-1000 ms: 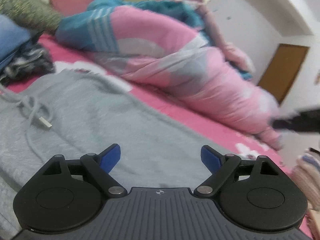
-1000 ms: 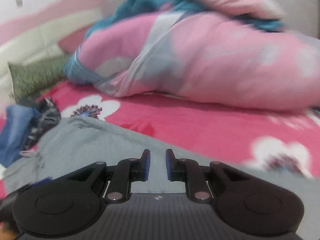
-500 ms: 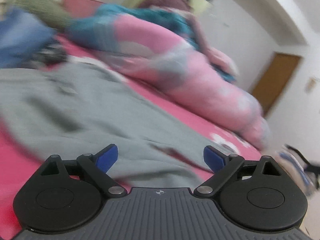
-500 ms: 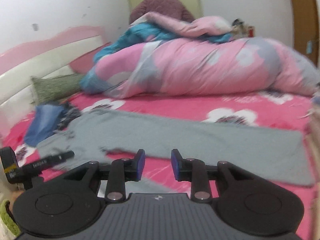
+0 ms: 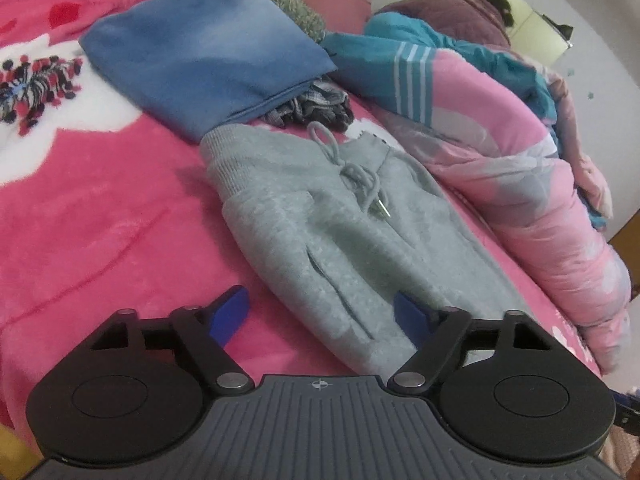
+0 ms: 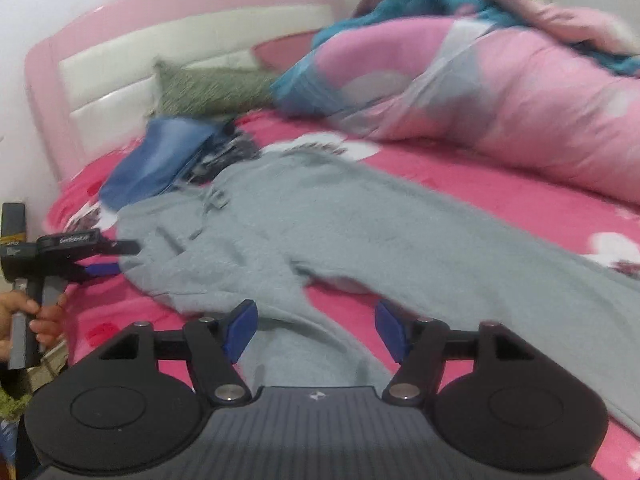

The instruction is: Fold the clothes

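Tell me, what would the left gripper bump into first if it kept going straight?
Most likely the grey pants: the open left gripper points right at their hip side lying on the bed. Depth is hard to judge.

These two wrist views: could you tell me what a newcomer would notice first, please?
Grey sweatpants sprawl across the bright pink floral blanket, drawstring at the waistband. A folded blue garment lies just beyond the waistband, and a bulky pink quilt is heaped behind.
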The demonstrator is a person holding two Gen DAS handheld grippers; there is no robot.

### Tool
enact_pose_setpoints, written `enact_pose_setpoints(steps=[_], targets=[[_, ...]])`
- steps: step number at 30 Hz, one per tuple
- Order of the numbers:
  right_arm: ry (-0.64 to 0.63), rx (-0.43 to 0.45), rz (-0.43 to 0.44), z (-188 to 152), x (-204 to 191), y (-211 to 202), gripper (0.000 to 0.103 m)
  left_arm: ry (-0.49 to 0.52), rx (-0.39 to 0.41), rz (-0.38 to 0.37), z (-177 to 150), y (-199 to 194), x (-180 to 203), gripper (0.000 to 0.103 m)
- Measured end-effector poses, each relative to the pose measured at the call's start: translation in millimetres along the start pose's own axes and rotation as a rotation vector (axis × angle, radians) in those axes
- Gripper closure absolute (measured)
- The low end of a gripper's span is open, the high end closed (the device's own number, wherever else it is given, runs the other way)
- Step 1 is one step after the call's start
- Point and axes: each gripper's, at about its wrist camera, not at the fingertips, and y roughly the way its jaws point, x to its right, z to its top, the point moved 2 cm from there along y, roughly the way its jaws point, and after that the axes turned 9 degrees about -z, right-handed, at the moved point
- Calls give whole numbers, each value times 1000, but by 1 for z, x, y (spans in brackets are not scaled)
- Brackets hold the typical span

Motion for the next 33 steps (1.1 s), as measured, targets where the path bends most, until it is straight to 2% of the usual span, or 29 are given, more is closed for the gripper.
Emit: enact_pose_setpoints(steps=[2,4,6,10,12,13,14,15,17,20,22,25,28,30,33], targets=[[-73,-17,-5,-1,-9,18,40,8,9,14,2,4,-2,49],[-121,-36,-26,-5,-15,32,54,13,5,9,4,7,-5,58],[-168,-48,-34,-10,-21,41,60,22,-6,-2,6,7,-8,68],[-341,11,-65,-21,-47,38,60,1,-19,-23,6,2,-17,77],[-454,46,-97,-27,-63,38,60,-23,-21,-36,8,3,-21,90],[-514,56,-144,-30,-71,44,65,-33,-16,-38,9,3,-22,92],[-552,64,-192,-31,-77,48,77,-44,-10,-40,9,4,-24,97],[-587,72,-239,-33,-83,52,100,-58,2,-41,10,2,-24,101],[-554,125,-274,-28,-90,43,100,-69,27,-48,12,-4,-22,102],[-469,199,-260,-22,-97,7,100,-56,71,-78,24,-21,-13,103],[-460,218,-218,-27,-105,-20,100,-59,87,-91,34,-27,-14,103],[-506,152,-101,-42,-120,-39,100,-93,86,-93,47,-27,-25,103],[-580,62,12,-66,-140,-34,100,-126,85,-95,61,-27,-36,103],[-643,10,46,-88,-155,-22,100,-152,45,-65,57,-17,-48,103],[-726,12,60,-102,-168,-23,100,-179,32,-81,56,-25,-57,103]])
